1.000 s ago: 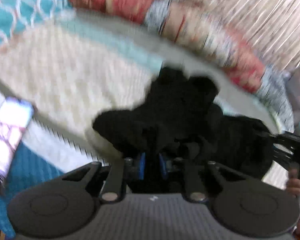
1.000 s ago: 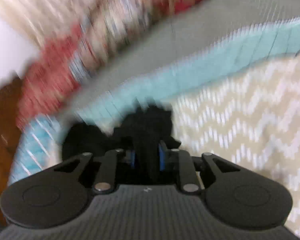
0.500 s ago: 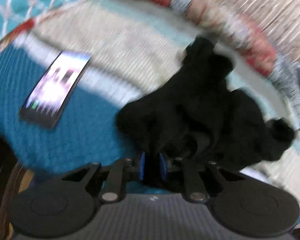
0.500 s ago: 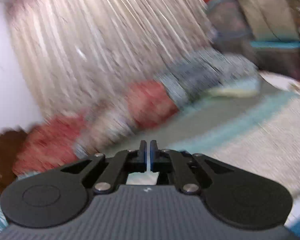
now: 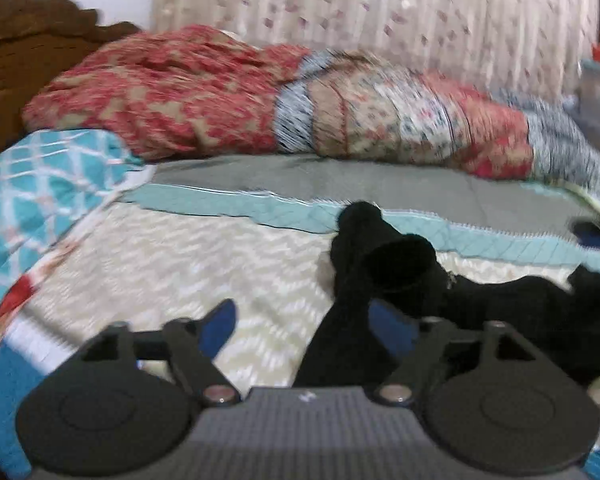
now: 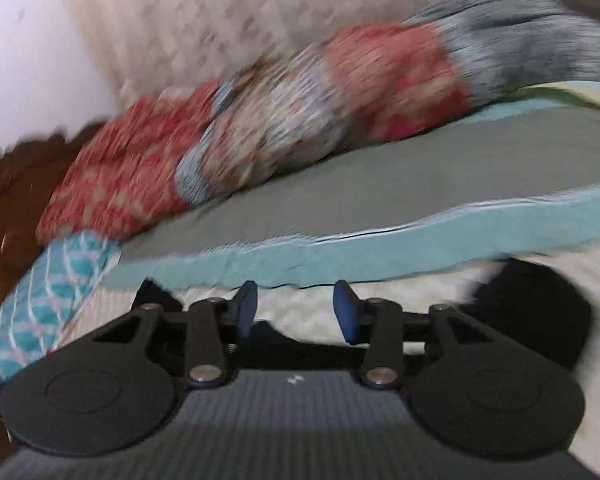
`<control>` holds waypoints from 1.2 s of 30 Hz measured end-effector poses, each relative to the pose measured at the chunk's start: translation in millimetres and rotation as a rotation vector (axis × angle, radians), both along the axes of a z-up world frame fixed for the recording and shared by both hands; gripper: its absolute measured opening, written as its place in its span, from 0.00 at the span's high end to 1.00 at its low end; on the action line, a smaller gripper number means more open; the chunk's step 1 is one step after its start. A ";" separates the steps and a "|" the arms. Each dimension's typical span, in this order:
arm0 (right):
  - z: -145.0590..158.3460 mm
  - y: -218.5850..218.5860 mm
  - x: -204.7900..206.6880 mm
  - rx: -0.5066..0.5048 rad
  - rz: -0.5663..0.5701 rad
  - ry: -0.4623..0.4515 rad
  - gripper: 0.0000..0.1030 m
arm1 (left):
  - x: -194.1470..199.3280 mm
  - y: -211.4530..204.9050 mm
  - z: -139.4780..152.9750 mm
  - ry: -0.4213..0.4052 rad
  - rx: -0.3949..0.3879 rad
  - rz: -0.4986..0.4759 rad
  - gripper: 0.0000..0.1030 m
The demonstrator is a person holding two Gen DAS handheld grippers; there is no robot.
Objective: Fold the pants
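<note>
- Across the bed (image 5: pixel 204 264), on its cream zigzag cover, the black pants (image 5: pixel 384 264) lay in a crumpled heap, just in front of the teal band that ran along the cover.
- One dark strip of the pants trailed from the heap back toward the left gripper (image 5: pixel 306 326) and passed between its 2 blue pads.
- That gripper's jaws had just been opening and stood wide; the left pad was clear of the cloth, and the strip lay close by the right pad, though the blur hid whether they touched. Nothing was pinched.
- The right gripper (image 6: pixel 296 314) had also just been opening its jaws; they stood partly apart with only the cream cover between them and no cloth in them.
- Seen from the right wrist, a black mound of the pants (image 6: pixel 536 312) sat to the right of that gripper, just below the teal band and apart from its pads.
- Beyond the teal band and a grey strip of the bed lay a red patterned quilt (image 5: pixel 204 92), bunched along the far edge.
- At the head end of the bed, a teal lattice pillow (image 5: pixel 40 184) rested beside a brown wooden headboard (image 5: pixel 24 52).
- Behind the quilt hung a pale curtain (image 5: pixel 380 4).
</note>
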State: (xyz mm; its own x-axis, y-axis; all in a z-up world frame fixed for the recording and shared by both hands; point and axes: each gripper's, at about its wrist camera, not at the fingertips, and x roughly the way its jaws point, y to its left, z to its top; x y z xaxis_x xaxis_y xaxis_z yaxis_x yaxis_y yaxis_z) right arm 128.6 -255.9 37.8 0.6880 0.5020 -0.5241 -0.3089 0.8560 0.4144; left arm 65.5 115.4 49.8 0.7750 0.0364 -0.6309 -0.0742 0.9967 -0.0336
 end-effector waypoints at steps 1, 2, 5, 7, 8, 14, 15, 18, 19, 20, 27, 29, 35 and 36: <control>-6.6 13.0 15.7 -0.017 0.033 0.022 0.46 | 16.0 -6.4 -7.6 0.022 0.004 -0.017 0.19; -14.9 28.0 30.0 -0.038 0.072 0.046 0.37 | 27.4 -14.7 -14.0 0.036 0.006 -0.032 0.18; -43.8 60.6 53.4 -0.106 0.155 0.128 0.20 | 50.2 -35.6 -31.0 0.042 0.018 -0.104 0.11; -68.2 78.2 60.3 -0.128 0.220 0.242 0.19 | 62.6 -47.0 -44.5 0.074 0.055 -0.114 0.21; -77.9 87.6 58.2 -0.152 0.249 0.278 0.19 | 68.9 -49.4 -51.9 0.114 0.057 -0.119 0.52; -38.8 76.5 -1.9 -0.244 0.305 0.069 0.72 | 47.8 -25.1 -35.7 0.086 -0.087 -0.068 0.88; -23.4 64.8 -4.0 -0.212 0.261 0.036 0.72 | 42.8 -21.9 -25.2 0.043 -0.089 -0.047 0.89; 31.0 13.6 -2.9 -0.131 0.073 -0.110 0.72 | 44.0 -3.1 7.0 -0.061 -0.129 0.013 0.89; 49.1 -3.2 0.0 -0.128 0.003 -0.166 0.72 | 48.8 4.8 16.6 -0.088 -0.138 0.041 0.89; 68.7 -23.4 4.4 -0.124 -0.078 -0.229 0.72 | 55.1 11.0 24.6 -0.111 -0.138 0.062 0.89; 135.6 -118.8 58.5 -0.175 -0.499 -0.392 0.72 | 98.9 49.3 38.4 -0.195 -0.212 0.258 0.89; 132.4 -141.6 71.5 -0.169 -0.655 -0.403 0.71 | 104.6 64.6 25.7 -0.201 -0.242 0.333 0.89; 57.3 -199.1 98.5 -0.084 -0.764 -0.090 0.31 | 113.9 78.5 -22.4 0.030 -0.216 0.430 0.72; 45.2 -203.5 92.7 -0.087 -0.756 -0.064 0.31 | 108.7 76.7 -26.7 0.059 -0.212 0.415 0.51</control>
